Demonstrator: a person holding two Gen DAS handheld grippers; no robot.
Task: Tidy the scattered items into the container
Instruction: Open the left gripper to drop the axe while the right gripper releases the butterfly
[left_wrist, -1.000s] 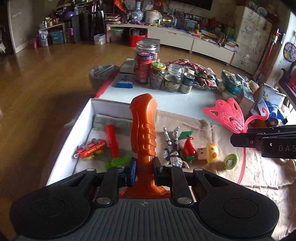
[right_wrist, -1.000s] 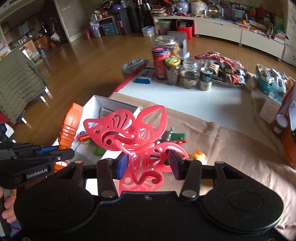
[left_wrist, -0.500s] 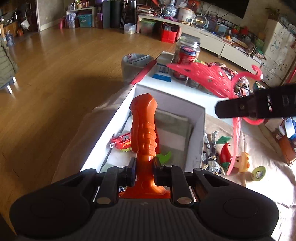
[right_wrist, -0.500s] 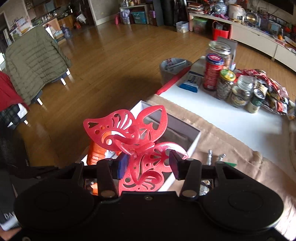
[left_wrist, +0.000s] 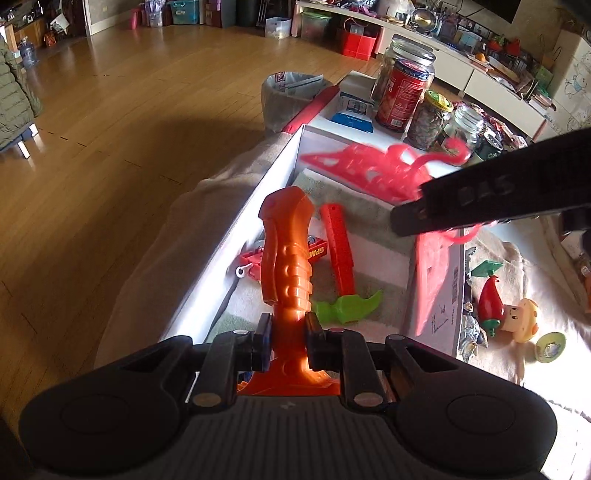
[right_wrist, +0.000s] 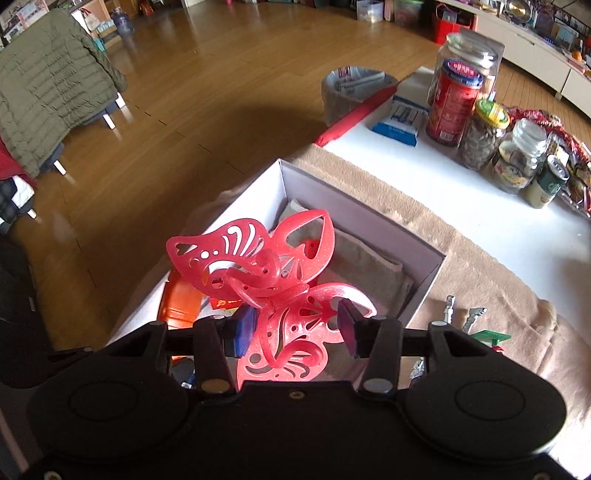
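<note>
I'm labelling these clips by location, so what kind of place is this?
Most likely a lived-in home living room: a wide wooden floor, long low cabinets crowded with household clutter along the far wall, and a padded jacket draped over a rack.

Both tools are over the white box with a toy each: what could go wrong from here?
1. The right tool and left tool crowd the same white box; they might collide.
2. The wide red butterfly could catch on the box wall and end up outside.
3. The orange toy may drop onto the red-and-green hammer already inside.
</note>
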